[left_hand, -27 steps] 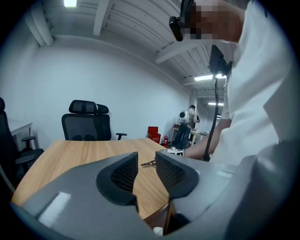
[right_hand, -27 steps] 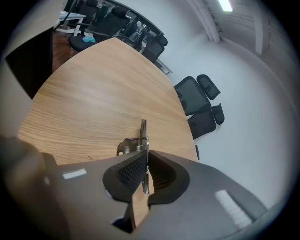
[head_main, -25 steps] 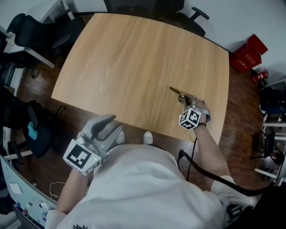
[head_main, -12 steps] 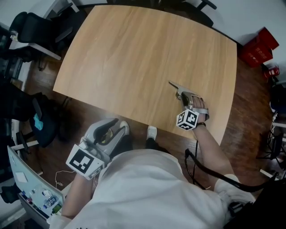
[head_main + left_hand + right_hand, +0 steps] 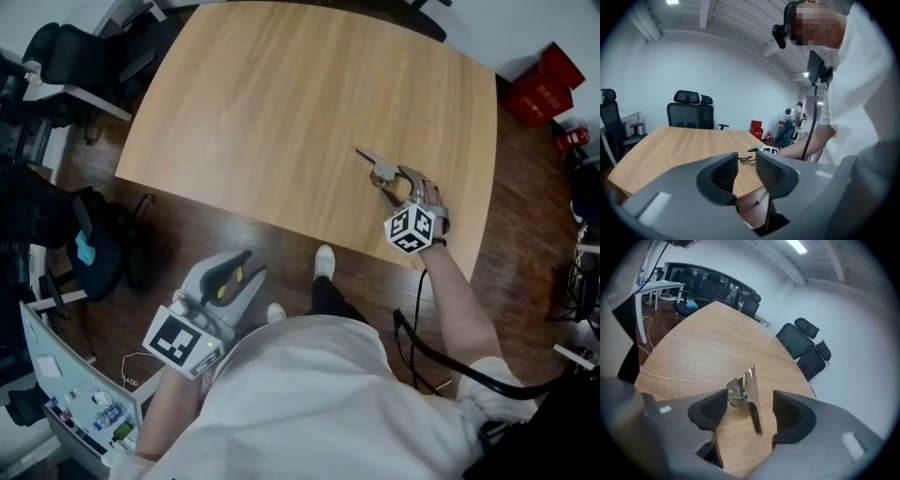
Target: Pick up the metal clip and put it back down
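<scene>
The metal clip (image 5: 378,170) lies on the wooden table (image 5: 281,112) near its right front edge. In the right gripper view the clip (image 5: 749,394) rests on the wood between the two pads, touching neither. My right gripper (image 5: 397,190) is just behind it, its jaws opening wide around it. My left gripper (image 5: 236,278) hangs off the table at the lower left, over the floor, with a narrow gap between its pads (image 5: 726,172) and nothing in it. From the left gripper view the clip (image 5: 745,160) shows small and far off.
Black office chairs (image 5: 689,112) stand at the table's far side and left. Red boxes (image 5: 534,89) sit on the floor at the upper right. The table's front edge (image 5: 375,258) runs close behind my right gripper. A cable (image 5: 441,361) trails from the right arm.
The right jaws have gone from shut on the clip to wide apart, leaving the clip lying on the table. The left gripper has stayed off the table.
</scene>
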